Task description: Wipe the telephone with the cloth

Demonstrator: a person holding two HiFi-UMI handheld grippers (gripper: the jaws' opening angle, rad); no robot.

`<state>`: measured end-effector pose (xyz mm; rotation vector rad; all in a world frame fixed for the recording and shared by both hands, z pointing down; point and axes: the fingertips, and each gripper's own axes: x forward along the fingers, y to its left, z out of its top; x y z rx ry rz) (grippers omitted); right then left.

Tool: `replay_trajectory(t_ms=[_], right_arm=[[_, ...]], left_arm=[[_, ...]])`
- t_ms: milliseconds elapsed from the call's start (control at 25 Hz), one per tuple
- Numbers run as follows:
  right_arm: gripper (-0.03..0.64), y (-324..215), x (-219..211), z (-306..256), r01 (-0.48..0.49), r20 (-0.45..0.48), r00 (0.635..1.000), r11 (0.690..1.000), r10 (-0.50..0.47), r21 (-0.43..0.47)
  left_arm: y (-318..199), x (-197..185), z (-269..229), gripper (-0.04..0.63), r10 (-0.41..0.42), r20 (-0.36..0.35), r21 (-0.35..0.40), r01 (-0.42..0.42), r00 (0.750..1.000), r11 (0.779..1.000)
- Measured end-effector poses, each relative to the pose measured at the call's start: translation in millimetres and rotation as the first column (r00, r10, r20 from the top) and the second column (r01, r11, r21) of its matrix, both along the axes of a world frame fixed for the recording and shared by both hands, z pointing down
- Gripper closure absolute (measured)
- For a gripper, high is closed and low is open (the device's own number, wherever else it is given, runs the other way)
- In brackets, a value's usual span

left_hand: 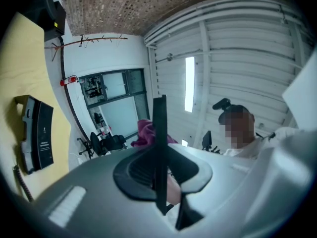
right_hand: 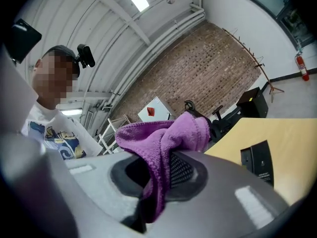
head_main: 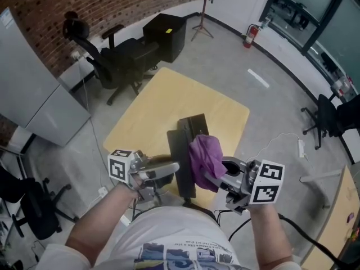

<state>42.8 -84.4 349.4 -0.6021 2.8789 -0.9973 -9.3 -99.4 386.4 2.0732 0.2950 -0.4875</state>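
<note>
The black telephone (head_main: pixel 193 126) lies on the yellow table (head_main: pixel 146 117); it also shows small in the left gripper view (left_hand: pixel 38 133) and in the right gripper view (right_hand: pixel 257 161). A long black piece (head_main: pixel 181 162) runs from it toward me. My right gripper (head_main: pixel 209 176) is shut on the purple cloth (head_main: pixel 205 156), which bunches out of its jaws (right_hand: pixel 163 133). My left gripper (head_main: pixel 171 167) points right, its jaws against that long black piece. In its own view only a thin black strip (left_hand: pixel 159 148) stands between the jaws, so I cannot tell whether they grip anything.
Black office chairs (head_main: pixel 115 61) and a black cabinet (head_main: pixel 165 35) stand beyond the table. A grey cabinet (head_main: pixel 31 94) is at the left. A coat stand (head_main: pixel 203 10) and a fire extinguisher (head_main: pixel 250 35) are at the far wall. A white cable (head_main: pixel 281 139) lies on the floor.
</note>
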Motion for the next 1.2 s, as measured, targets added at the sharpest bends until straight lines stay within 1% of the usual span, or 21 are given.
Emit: replay_trajectory(t_ms=[200,280,440,640,720,800,920,1040,1200], right_arm=[[0.574,25,5,17,0.048,-0.027,0.998,0.998,-0.049,-0.037],[0.574,31,7,21,0.052,-0.039,0.998,0.997,-0.054,-0.049],[0.574,20,13,17,-0.011,-0.039,0.999,0.999,0.010,-0.031],[0.574,-10,19,-5,-0.103,0.015,0.995,0.995,0.103,0.018],[0.574,-19,18,-11,-0.121,0.030,0.992,0.992,0.120,0.029],[0.574,-23,13,-15,-0.112,0.036,0.993,0.993,0.110,0.039],[0.574,-17,-1,-13,-0.067,0.030,0.997,0.997,0.066,0.039],[0.574,-3,-13,-1,-0.028,0.018,0.999,0.999,0.028,0.018],[0.574,18,-19,13,-0.002,0.011,1.000,1.000,0.002,-0.022]], left_arm=[[1,1,0,0.517,0.003,-0.001,0.000,-0.003,1.000,1.000],[2,1,-2,0.517,0.009,-0.002,0.000,-0.009,1.000,1.000],[8,4,-4,0.517,0.028,-0.006,0.001,-0.028,1.000,1.000],[19,10,-5,0.516,0.060,-0.004,0.009,-0.060,0.998,0.998],[24,10,-5,0.517,0.069,-0.003,0.010,-0.069,0.998,0.998],[28,10,-5,0.516,0.077,-0.003,0.011,-0.077,0.997,0.997],[31,8,-7,0.517,0.078,-0.006,0.013,-0.078,0.997,0.997],[29,3,-9,0.517,0.065,-0.015,0.014,-0.065,0.998,0.998],[25,-4,-12,0.517,0.048,-0.026,0.013,-0.047,0.999,0.999]])
